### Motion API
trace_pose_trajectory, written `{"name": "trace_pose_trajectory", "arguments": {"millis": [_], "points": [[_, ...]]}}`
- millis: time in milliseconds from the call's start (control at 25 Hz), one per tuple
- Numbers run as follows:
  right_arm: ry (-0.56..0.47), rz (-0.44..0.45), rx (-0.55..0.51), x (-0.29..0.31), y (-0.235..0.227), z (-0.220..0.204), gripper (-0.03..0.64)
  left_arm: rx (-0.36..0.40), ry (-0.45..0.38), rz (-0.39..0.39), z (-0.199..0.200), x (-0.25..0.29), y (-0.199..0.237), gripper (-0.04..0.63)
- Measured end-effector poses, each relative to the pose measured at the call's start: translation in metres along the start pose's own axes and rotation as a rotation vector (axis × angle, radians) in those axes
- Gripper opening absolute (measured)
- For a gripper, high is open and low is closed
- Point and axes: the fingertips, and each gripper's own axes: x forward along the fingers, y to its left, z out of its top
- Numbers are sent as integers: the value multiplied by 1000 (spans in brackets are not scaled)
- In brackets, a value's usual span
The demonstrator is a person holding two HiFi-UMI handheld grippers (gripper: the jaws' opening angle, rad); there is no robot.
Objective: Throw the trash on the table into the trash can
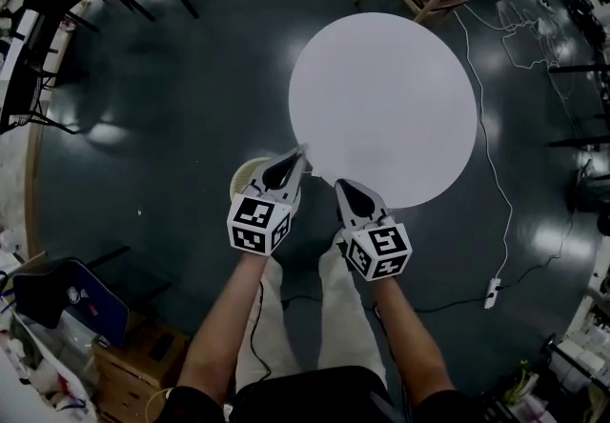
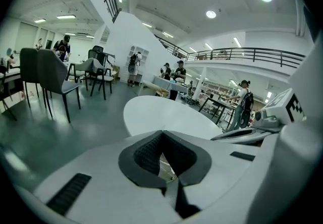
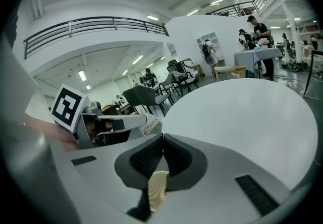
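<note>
Round white table (image 1: 381,107) set on dark glossy floor (image 1: 172,126); left claw (image 1: 297,156) and right claw (image 1: 341,187) are held closed at its edge.

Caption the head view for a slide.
Left hand-held gripper and right hand-held gripper, both shut, by the round white table; trash can under the left.

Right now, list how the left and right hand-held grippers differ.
The left hand-held gripper hangs over the cream trash can; the right hand-held gripper is off to its side. The left one's tips reach farther forward than the right one's. Both are shut, near the white round table's edge.
</note>
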Motion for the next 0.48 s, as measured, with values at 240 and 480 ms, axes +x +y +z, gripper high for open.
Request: {"name": "trace_pose_trajectory", "arguments": {"millis": [240, 480], "points": [[39, 31, -13, 30, 32, -22, 18, -37, 2, 61, -24, -24, 45, 15], [79, 55, -18, 60, 58, -53, 18, -69, 18, 81, -57, -39, 82, 15]]}}
